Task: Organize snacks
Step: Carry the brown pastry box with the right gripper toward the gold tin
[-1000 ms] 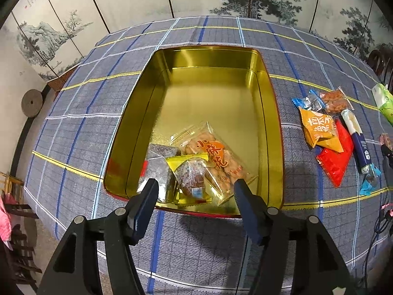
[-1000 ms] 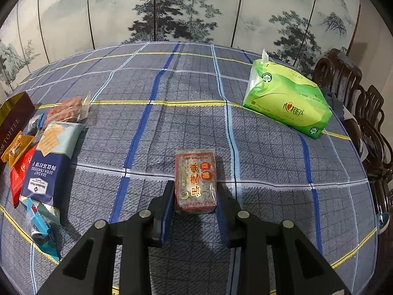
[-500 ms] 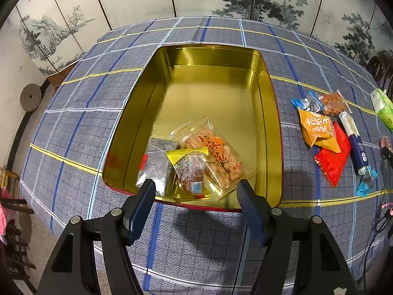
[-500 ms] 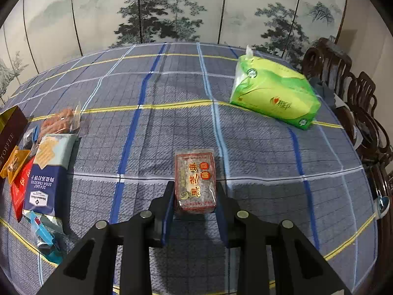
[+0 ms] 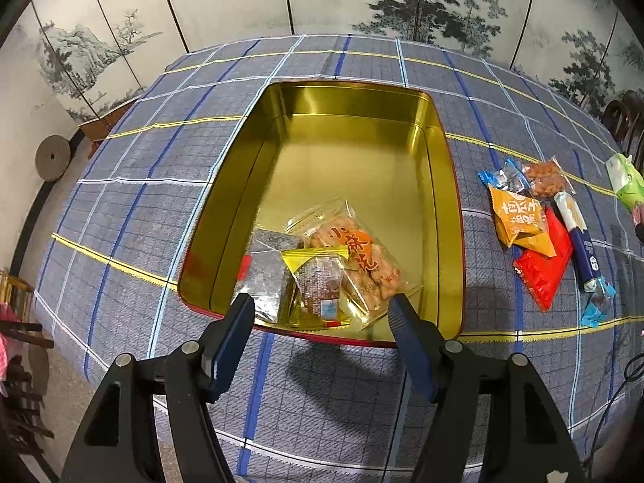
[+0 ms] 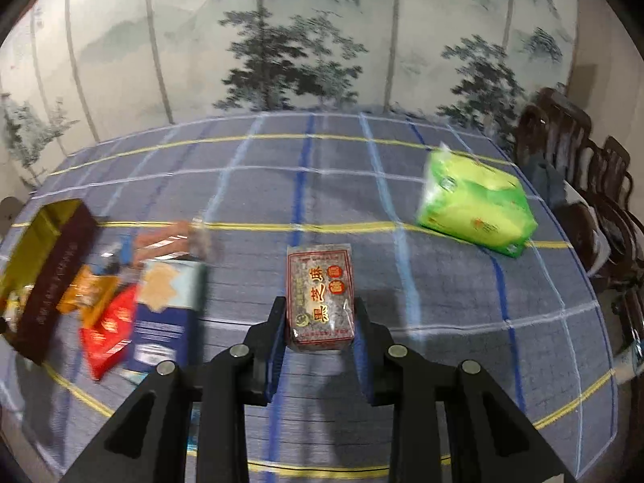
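My right gripper (image 6: 320, 324) is clamped on a sesame bar (image 6: 320, 296), a clear-wrapped dark block with a red-bordered label, held off the table (image 6: 463, 306) with its near end between my fingers; its underside is hidden from me. The right wrist view is smeared by motion, so the things at its left edge are hard to read: a blue cracker box (image 6: 167, 314), a red packet (image 6: 108, 328) and an orange packet (image 6: 86, 296) lie close together, and the dark outer wall of the tin (image 6: 52, 277) is cut off by the frame; a green tissue pack (image 6: 477, 211) lies well apart at the right, near the chairs (image 6: 579, 169).

My left gripper (image 5: 322, 314) hangs with its jaws apart and nothing between them, above the near rim of the gold tin (image 5: 446, 201); inside, at the near end, three packets overlap: a silver-grey one (image 5: 267, 275), a gold-edged one (image 5: 320, 287) and a clear bag of fried twists (image 5: 358, 257); my fingers cover their near corners. To the right of the tin, the loose snacks (image 5: 539, 237) lie in a heap on the checked cloth (image 5: 133, 209); their small print is too fine to make out.
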